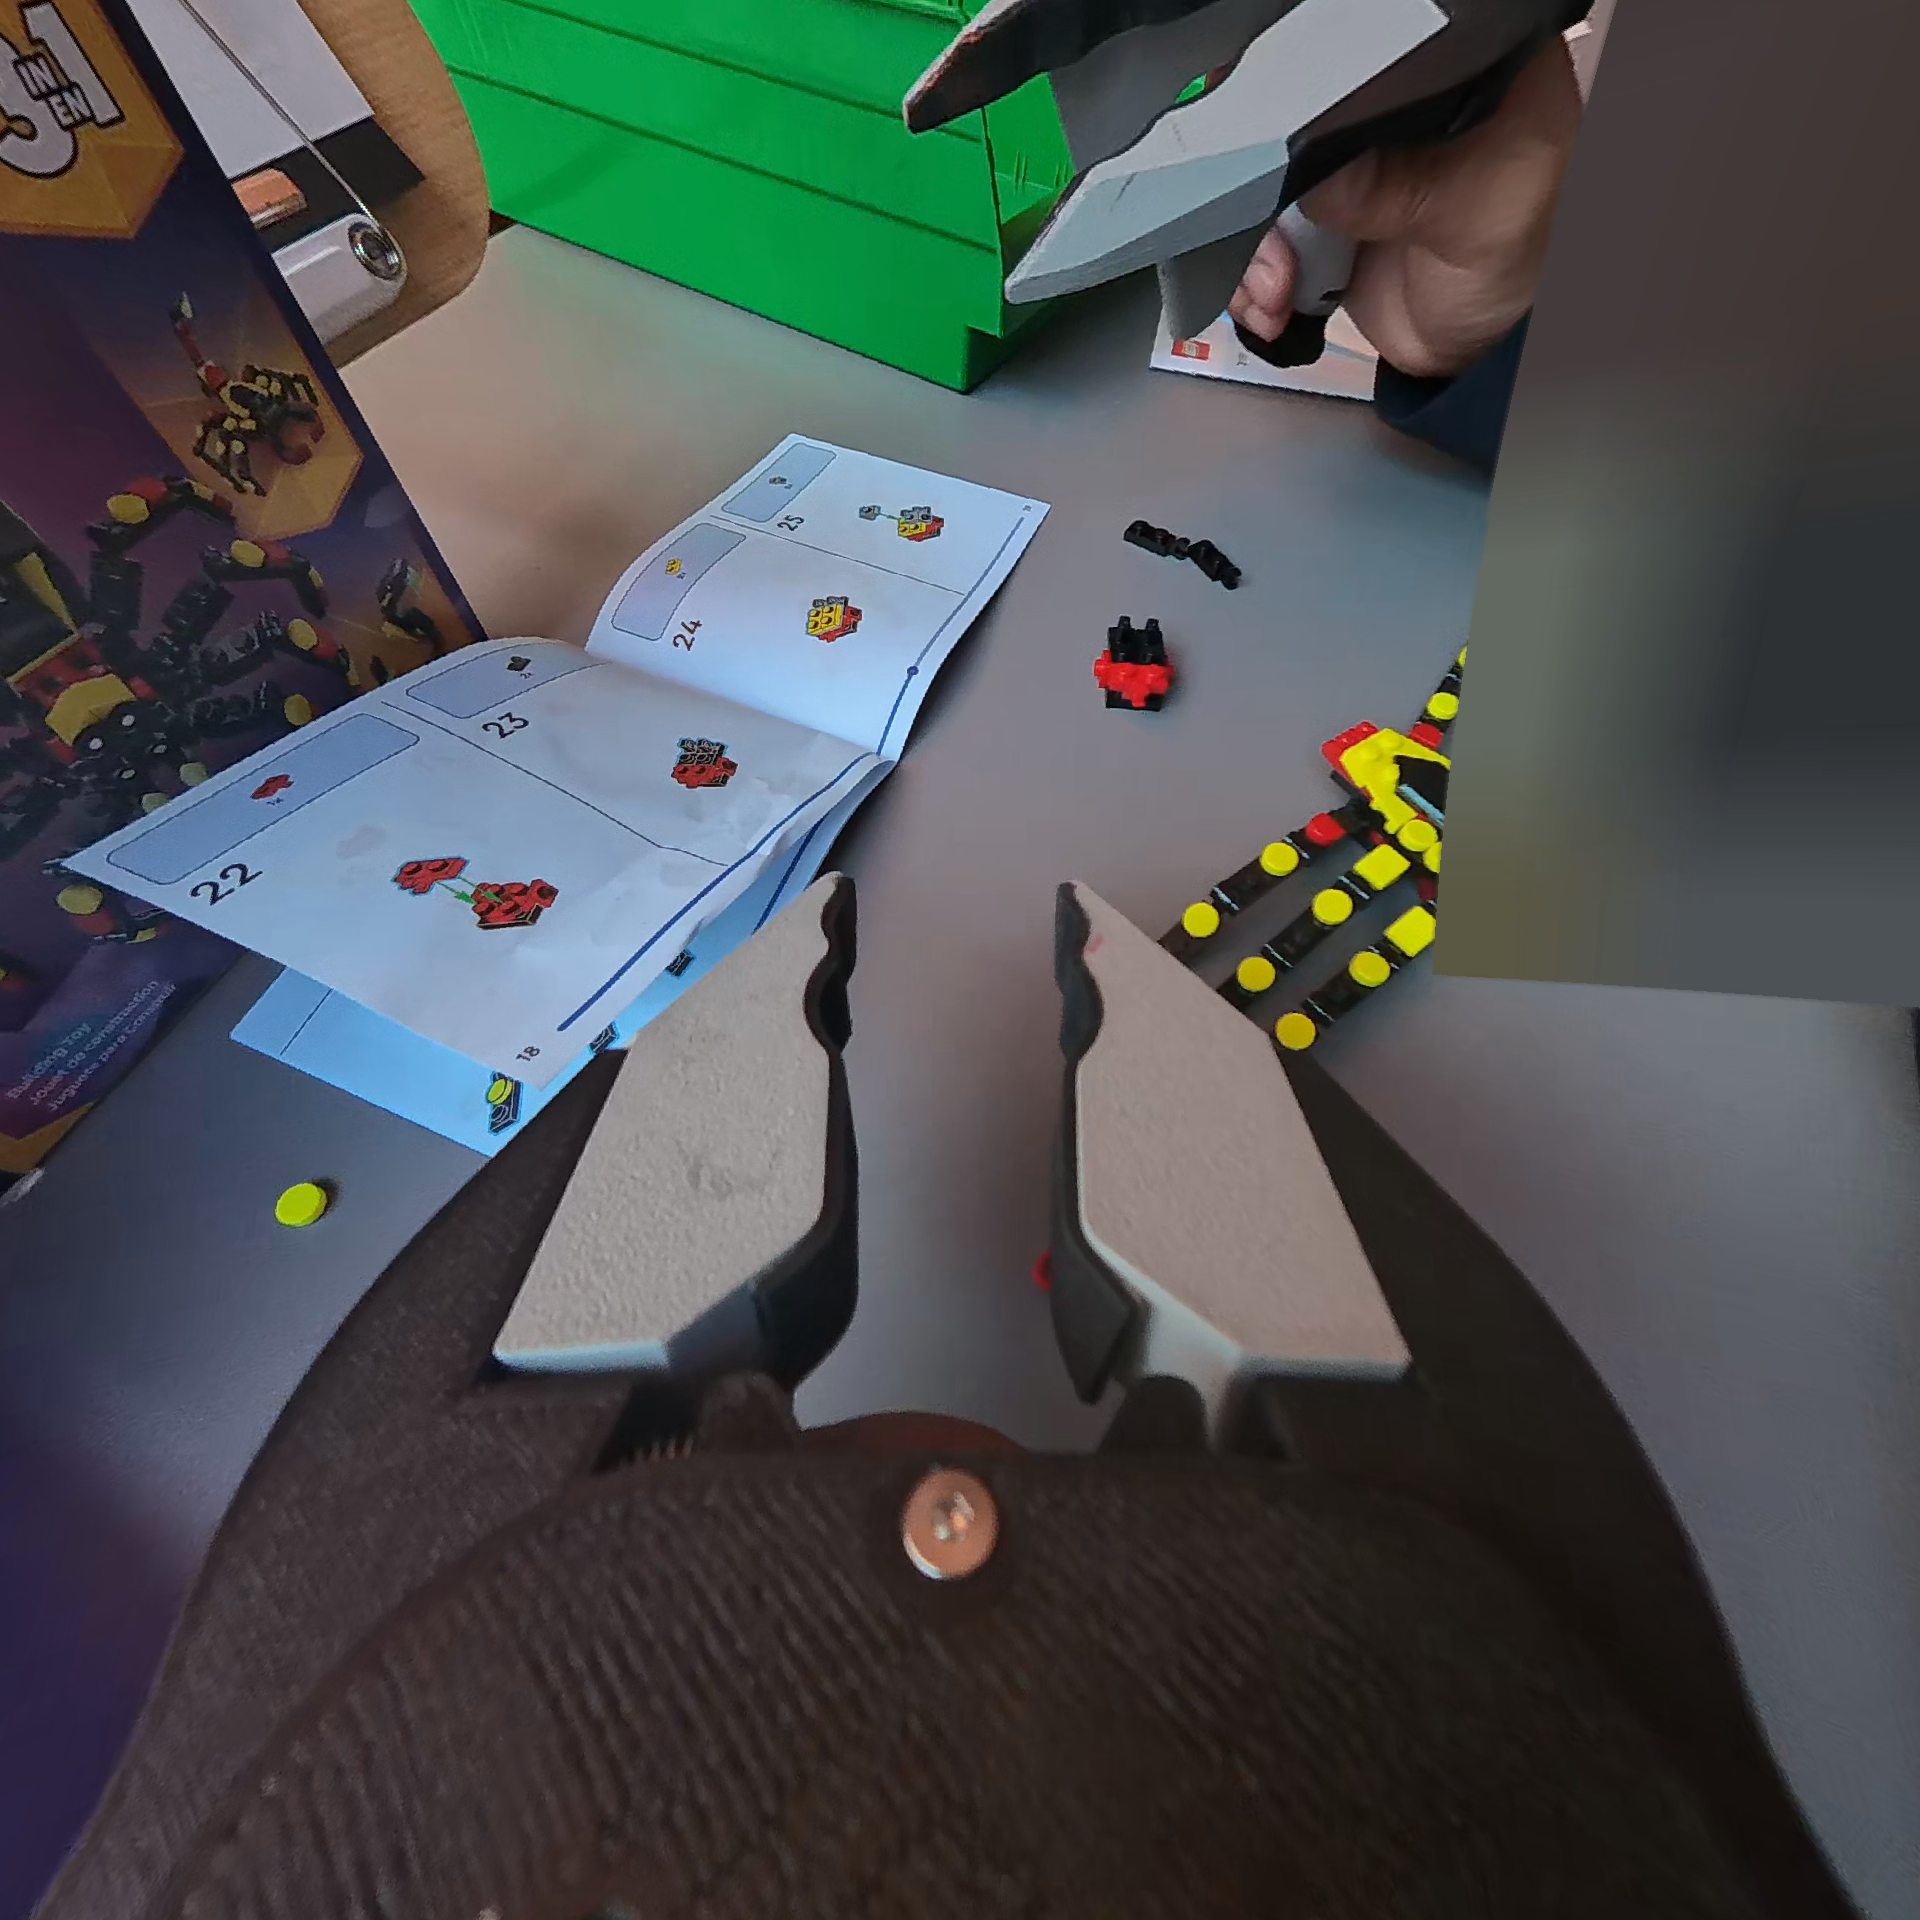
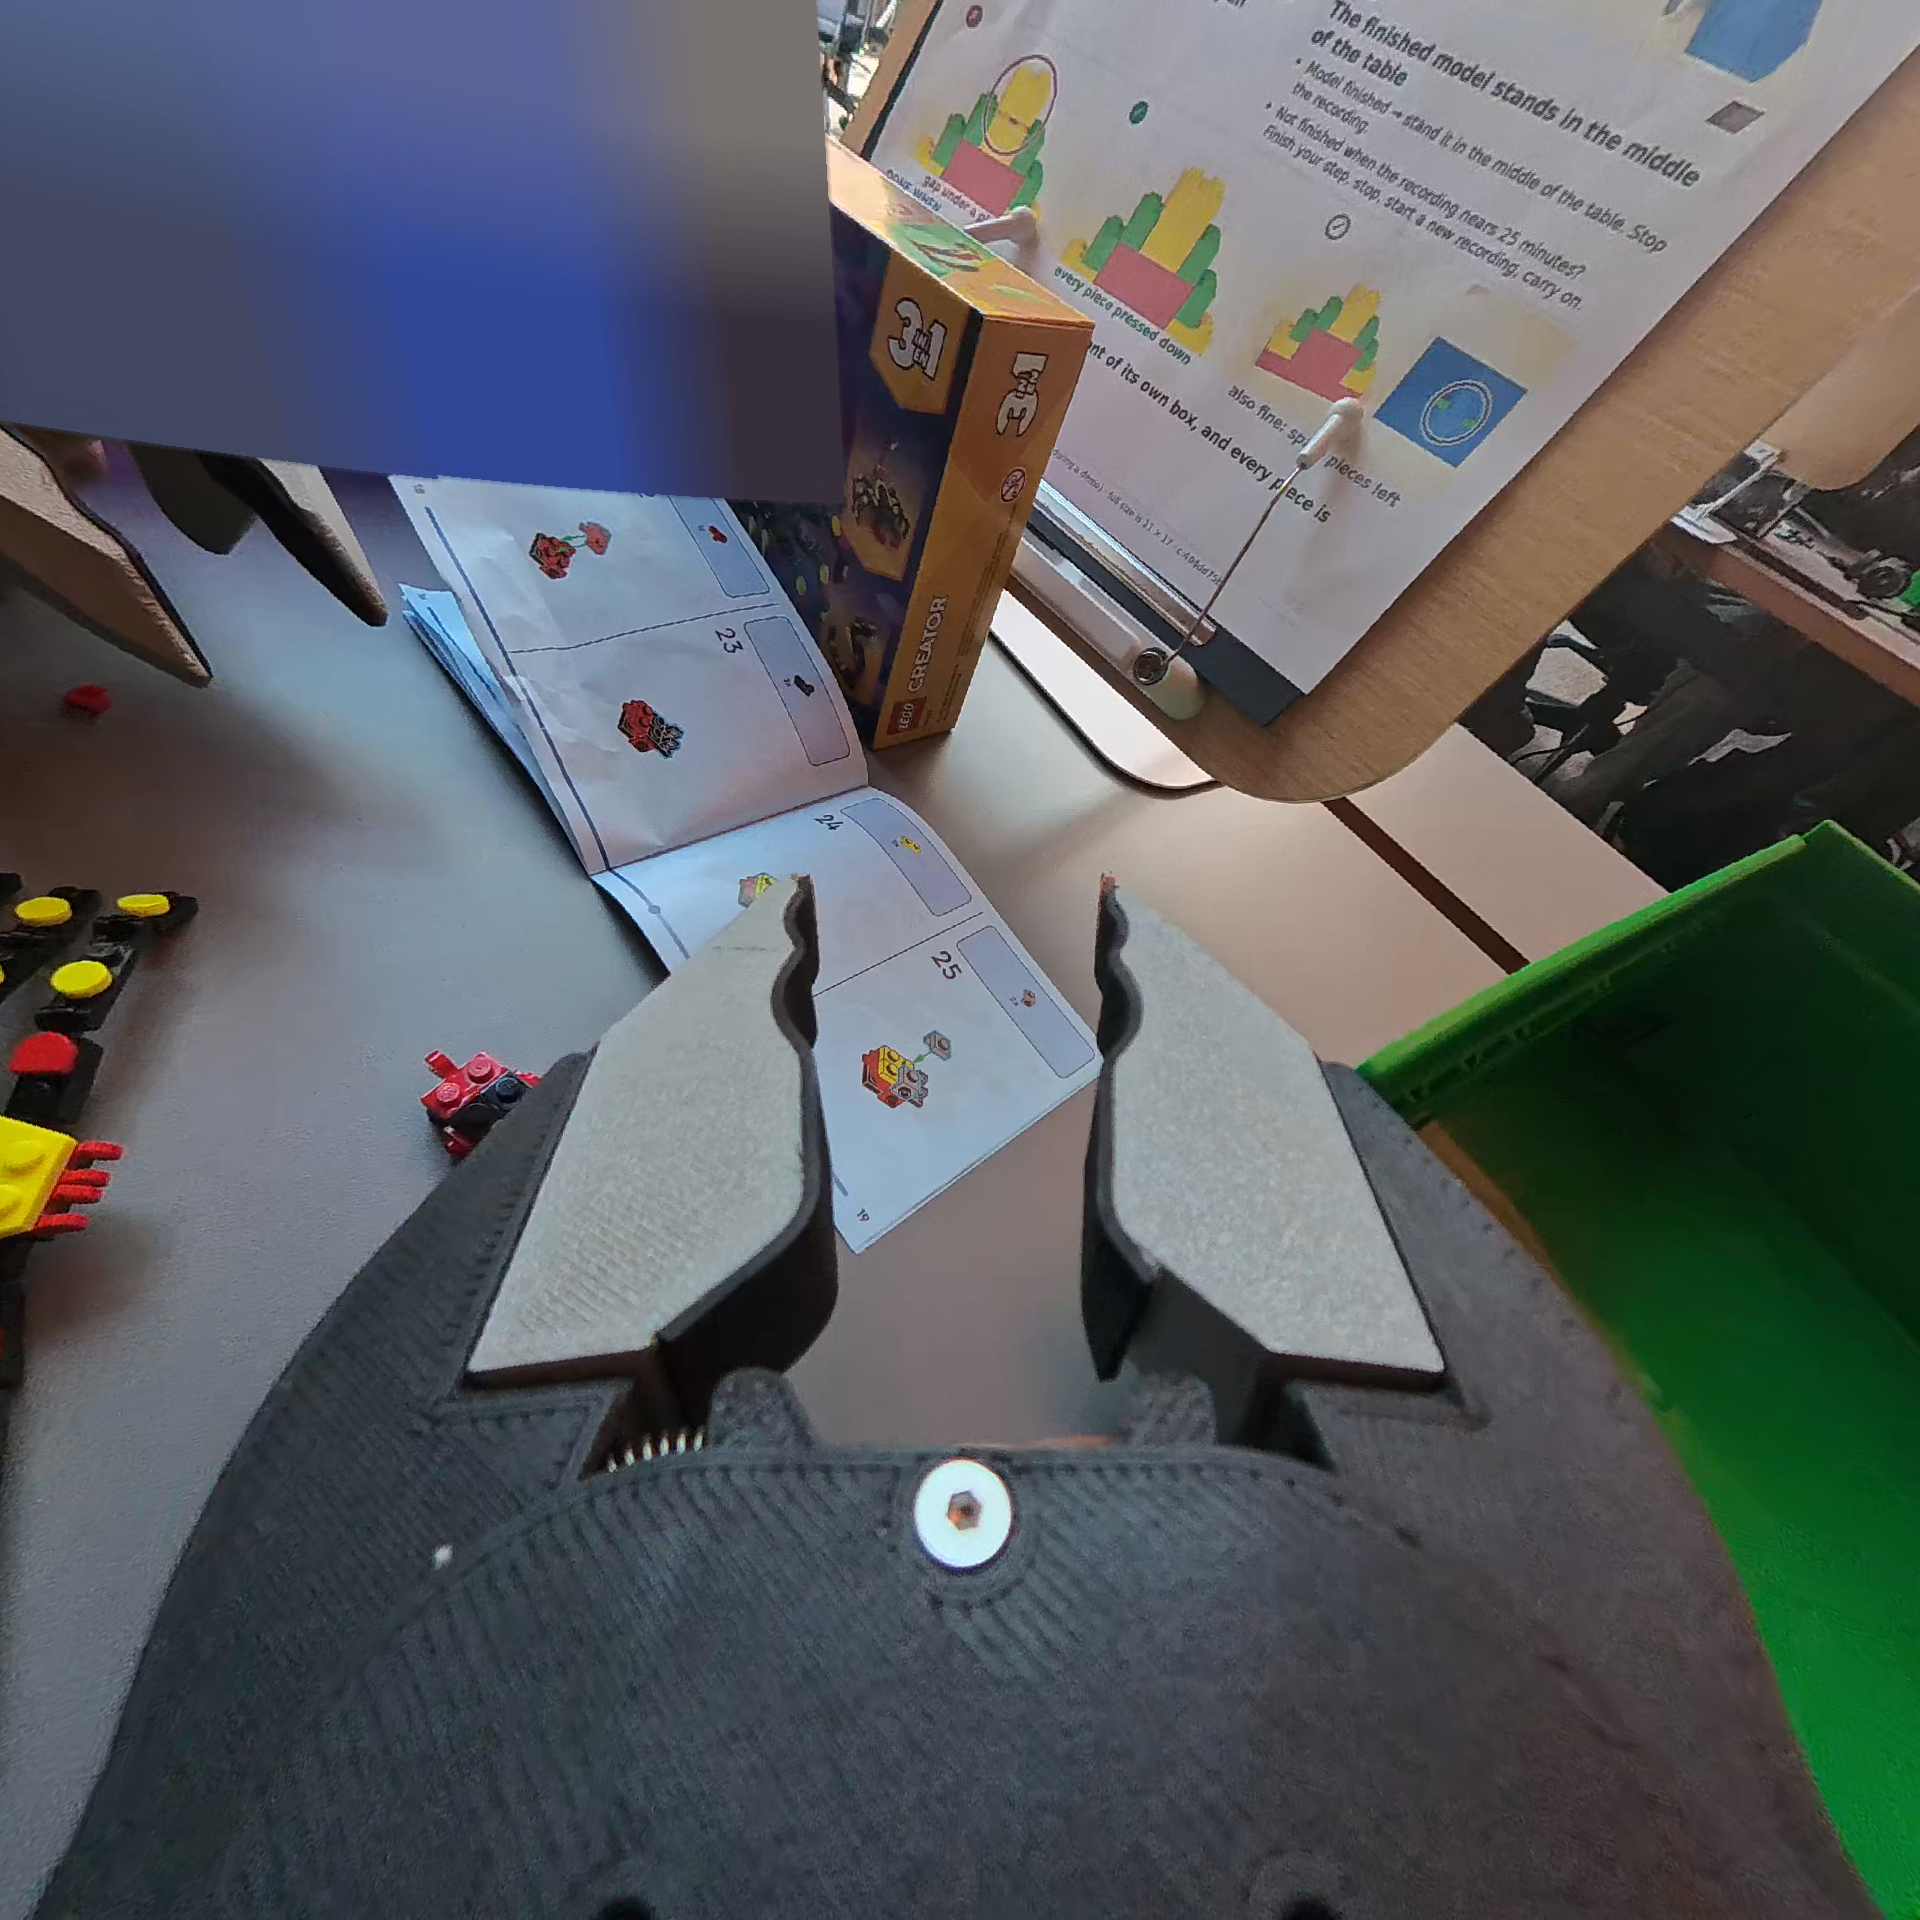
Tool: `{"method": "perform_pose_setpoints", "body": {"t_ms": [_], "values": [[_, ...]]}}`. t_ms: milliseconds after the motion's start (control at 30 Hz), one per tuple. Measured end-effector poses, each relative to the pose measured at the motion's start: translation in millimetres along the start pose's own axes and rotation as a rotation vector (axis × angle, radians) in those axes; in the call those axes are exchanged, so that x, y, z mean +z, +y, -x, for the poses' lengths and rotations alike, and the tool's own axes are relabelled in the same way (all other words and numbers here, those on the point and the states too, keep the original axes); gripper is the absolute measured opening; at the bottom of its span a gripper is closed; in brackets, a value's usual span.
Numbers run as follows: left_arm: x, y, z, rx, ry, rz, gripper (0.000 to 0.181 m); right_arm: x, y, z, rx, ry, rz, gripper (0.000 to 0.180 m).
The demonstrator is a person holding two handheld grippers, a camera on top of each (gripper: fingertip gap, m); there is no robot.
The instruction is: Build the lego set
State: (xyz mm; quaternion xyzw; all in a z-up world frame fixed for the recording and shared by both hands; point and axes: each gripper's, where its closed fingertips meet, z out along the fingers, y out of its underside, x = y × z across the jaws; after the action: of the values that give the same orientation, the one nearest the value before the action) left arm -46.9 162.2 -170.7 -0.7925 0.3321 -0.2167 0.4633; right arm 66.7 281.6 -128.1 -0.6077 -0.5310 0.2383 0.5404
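Note:
A small red and black brick assembly point(image 1: 1136, 668) sits on the grey table right of the open instruction booklet point(image 1: 582, 769); it also shows in the right wrist view point(image 2: 473, 1096). A loose black piece point(image 1: 1181, 553) lies beyond it. A black, yellow and red model with long legs point(image 1: 1340, 883) lies at the right, also at the left edge of the right wrist view point(image 2: 62, 997). My left gripper point(image 1: 951, 904) is open and empty, above the table beside the booklet. My right gripper point(image 2: 951, 899) is open and empty over the booklet point(image 2: 727, 727); it also shows far off point(image 1: 1039, 135).
The set's box point(image 1: 156, 582) stands at the left, also in the right wrist view point(image 2: 935, 499). A green bin point(image 1: 748, 177) is at the back, close on my right gripper's right point(image 2: 1714, 1195). A yellow round tile point(image 1: 301, 1203) and a small red piece point(image 2: 85, 698) lie loose. A board with a sheet point(image 2: 1455, 312) stands behind. Left tips to right tips: about 20 centimeters. The loose black piece point(image 1: 1181, 553) is closer to my right gripper, around 10 centimeters from its tips; the left tips are 20 centimeters off.

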Motion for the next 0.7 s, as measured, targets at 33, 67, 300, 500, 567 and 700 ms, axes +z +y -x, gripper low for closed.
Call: {"method": "perform_pose_setpoints", "body": {"t_ms": [33, 67, 300, 500, 567, 700], "values": [[0.2, 0.3, -0.3, 0.0, 0.001, 0.001, 0.036, 0.1, 0.2, 0.3, 0.0, -0.001, 0.002, 0.051], [0.5, 0.6, -0.4, 0.003, 0.0, 0.002, 0.036, 0.4, 0.8, 0.8, 0.002, -0.005, 0.006, 0.051], [1.6, 1.9, -0.1, 0.026, -0.014, 0.01, 0.035, 1.4, 3.9, 2.4, 0.003, -0.011, 0.029, 0.048], [1.1, 1.2, -0.9, 0.03, -0.013, 0.008, 0.035, 2.9, 6.8, 3.5, -0.001, -0.016, 0.042, 0.046], [1.1, 1.1, -0.5, 0.03, -0.015, 0.007, 0.035, 3.5, 7.4, 4.0, -0.004, -0.017, 0.045, 0.045], [1.3, 1.3, -0.7, 0.031, -0.013, 0.008, 0.035, 3.5, 7.7, 4.3, -0.003, -0.019, 0.047, 0.045]]}}
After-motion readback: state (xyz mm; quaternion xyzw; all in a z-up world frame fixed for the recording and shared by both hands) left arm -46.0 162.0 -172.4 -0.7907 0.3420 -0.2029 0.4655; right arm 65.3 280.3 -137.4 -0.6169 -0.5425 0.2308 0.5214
